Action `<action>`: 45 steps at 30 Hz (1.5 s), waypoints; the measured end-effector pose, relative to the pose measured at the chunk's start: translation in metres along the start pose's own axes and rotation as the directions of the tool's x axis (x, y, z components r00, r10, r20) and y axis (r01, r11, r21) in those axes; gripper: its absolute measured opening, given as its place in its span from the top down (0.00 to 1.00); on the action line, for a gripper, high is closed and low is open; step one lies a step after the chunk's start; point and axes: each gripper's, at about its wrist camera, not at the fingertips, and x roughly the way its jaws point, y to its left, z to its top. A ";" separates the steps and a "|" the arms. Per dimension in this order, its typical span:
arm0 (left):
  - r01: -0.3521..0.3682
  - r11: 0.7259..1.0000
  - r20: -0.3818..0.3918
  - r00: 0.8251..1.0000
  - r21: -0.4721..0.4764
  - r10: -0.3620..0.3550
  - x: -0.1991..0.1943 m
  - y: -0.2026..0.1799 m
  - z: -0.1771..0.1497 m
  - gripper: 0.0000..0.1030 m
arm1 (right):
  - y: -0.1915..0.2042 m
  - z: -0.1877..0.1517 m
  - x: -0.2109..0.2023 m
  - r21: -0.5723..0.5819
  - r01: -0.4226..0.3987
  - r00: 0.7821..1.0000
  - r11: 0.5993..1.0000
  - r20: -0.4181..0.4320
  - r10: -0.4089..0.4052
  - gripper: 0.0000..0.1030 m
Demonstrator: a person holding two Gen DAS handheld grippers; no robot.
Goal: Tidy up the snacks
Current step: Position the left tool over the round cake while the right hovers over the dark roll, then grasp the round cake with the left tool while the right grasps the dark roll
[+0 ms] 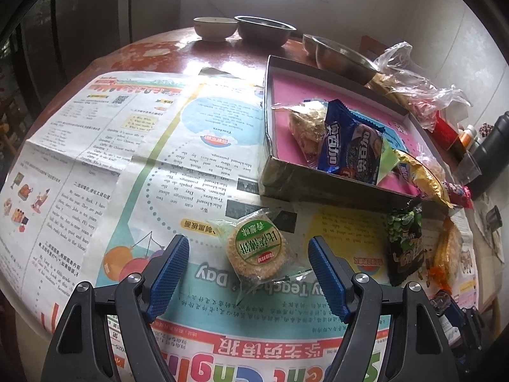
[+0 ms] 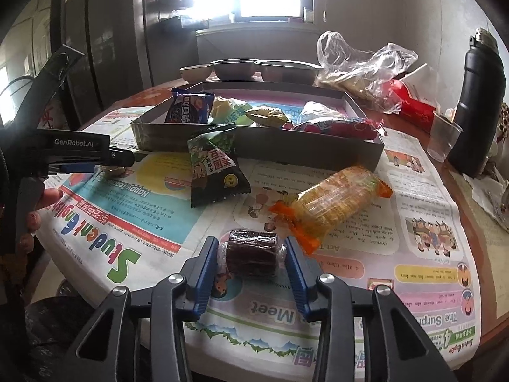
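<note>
A: The right gripper (image 2: pixel 251 256) has its jaws partly open around the dark wrapped cake (image 2: pixel 251 253); a sliver of gap shows on each side, so nothing is gripped yet.

B: It should probably close squarely on the flat ends, gently; the cake looks soft. The box (image 2: pixel 254 141) waits at twelve o'clock.

A: The left gripper (image 1: pixel 248 270) stands wide open, the round green-labelled biscuit (image 1: pixel 257 250) lying loose between its fingers.

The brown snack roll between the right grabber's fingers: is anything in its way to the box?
Yes. The black-and-green snack bag leans against the box front wall on the left, and the orange cracker pack lies just beyond the brown roll. The right gripper would probably need to lift it over them.
</note>
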 end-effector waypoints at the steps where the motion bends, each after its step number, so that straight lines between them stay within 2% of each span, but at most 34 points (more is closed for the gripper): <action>1: -0.009 1.000 0.004 1.000 0.004 0.009 0.000 0.000 0.000 0.28 | 0.000 0.000 0.000 0.000 -0.002 1.000 1.000 0.001 0.002 0.60; 2: -0.015 1.000 0.009 1.000 0.008 0.015 0.000 0.000 0.000 0.31 | 0.000 0.000 0.000 -0.001 -0.004 1.000 1.000 0.002 0.004 0.60; 6: -0.018 1.000 0.022 1.000 0.015 0.018 -0.001 0.001 0.001 0.61 | -0.002 0.000 0.000 0.009 -0.021 1.000 1.000 0.007 0.021 0.60; 7: -0.014 1.000 0.023 1.000 0.017 0.013 -0.001 0.002 0.001 0.62 | -0.002 0.000 -0.001 0.012 -0.027 1.000 1.000 0.008 0.027 0.60; 16: 0.048 0.999 0.024 0.999 0.021 -0.048 -0.008 0.002 0.000 0.65 | -0.003 0.002 -0.004 0.034 -0.065 0.998 0.997 0.027 0.064 0.61; 27: 0.096 0.994 0.064 0.993 0.054 -0.099 -0.035 -0.009 0.002 0.65 | -0.004 0.012 -0.014 0.053 -0.090 0.994 0.994 0.067 0.087 0.61; 38: 0.141 0.987 0.092 0.985 0.080 -0.149 -0.050 -0.027 0.010 0.65 | -0.023 0.041 -0.028 0.081 -0.081 0.985 0.993 0.161 0.067 0.61; 45: 0.164 0.981 0.111 0.978 0.105 -0.175 -0.057 -0.046 0.020 0.65 | -0.035 0.051 -0.031 0.093 -0.077 0.980 0.993 0.188 0.058 0.61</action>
